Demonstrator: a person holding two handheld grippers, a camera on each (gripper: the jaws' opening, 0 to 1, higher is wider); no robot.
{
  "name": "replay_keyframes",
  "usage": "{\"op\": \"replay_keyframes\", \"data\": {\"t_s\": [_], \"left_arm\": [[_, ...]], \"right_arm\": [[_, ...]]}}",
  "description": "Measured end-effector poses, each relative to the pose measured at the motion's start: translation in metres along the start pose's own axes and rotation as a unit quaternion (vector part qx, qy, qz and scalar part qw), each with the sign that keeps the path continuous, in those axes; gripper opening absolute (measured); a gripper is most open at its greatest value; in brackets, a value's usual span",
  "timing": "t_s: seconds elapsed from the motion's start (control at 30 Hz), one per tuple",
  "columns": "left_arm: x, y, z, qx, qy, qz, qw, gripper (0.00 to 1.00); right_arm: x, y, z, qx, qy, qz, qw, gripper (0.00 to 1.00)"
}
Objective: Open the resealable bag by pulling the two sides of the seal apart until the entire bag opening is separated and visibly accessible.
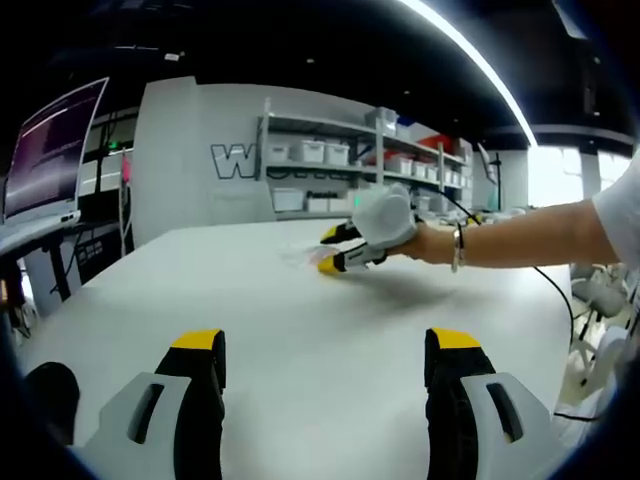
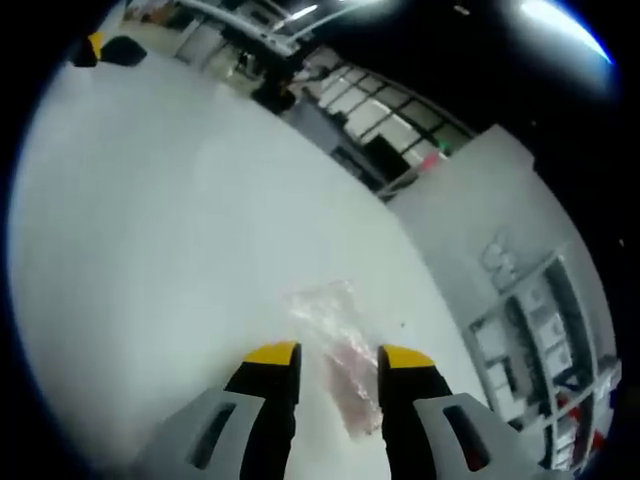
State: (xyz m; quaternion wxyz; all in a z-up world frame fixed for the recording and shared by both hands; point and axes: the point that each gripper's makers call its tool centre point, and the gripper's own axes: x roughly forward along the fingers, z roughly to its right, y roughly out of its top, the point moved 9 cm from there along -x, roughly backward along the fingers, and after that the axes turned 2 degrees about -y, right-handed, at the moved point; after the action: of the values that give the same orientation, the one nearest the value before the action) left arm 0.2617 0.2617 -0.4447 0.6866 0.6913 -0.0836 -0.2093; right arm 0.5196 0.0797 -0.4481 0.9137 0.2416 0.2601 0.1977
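A small clear resealable bag point(image 2: 335, 345) with pinkish contents lies flat on the white table point(image 2: 150, 250). In the right gripper view, my right gripper point(image 2: 338, 356) stands open low over the table. Its yellow-tipped jaws sit on either side of the bag's near part, with no grip on it. In the left gripper view, the same bag point(image 1: 298, 256) shows faintly at the right gripper point(image 1: 328, 250), which a white-gloved hand point(image 1: 385, 218) holds. My left gripper point(image 1: 327, 345) is open, well short of the bag, with nothing between its fingers.
The person's bare forearm point(image 1: 520, 235) reaches in from the right over the table point(image 1: 300, 320). A monitor point(image 1: 50, 150) stands at the left edge. Shelves with white bins point(image 1: 340, 165) line the far wall. A yellow and black tip point(image 2: 100, 48) shows at the table's far corner.
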Motion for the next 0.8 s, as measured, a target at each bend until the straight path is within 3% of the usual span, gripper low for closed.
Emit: {"op": "replay_keyframes", "data": {"t_s": [0.3,0.8], "left_arm": [[-0.002,-0.002,-0.003,-0.001,0.003,-0.001,1.0000,0.80],[-0.002,-0.002,-0.005,-0.003,0.005,0.001,1.0000,0.80]], "right_arm": [[0.002,0.004,-0.003,-0.029,-0.009,0.001,0.9995,0.27],[0.015,0.005,0.002,-0.038,-0.016,-0.006,0.9991,0.27]]}}
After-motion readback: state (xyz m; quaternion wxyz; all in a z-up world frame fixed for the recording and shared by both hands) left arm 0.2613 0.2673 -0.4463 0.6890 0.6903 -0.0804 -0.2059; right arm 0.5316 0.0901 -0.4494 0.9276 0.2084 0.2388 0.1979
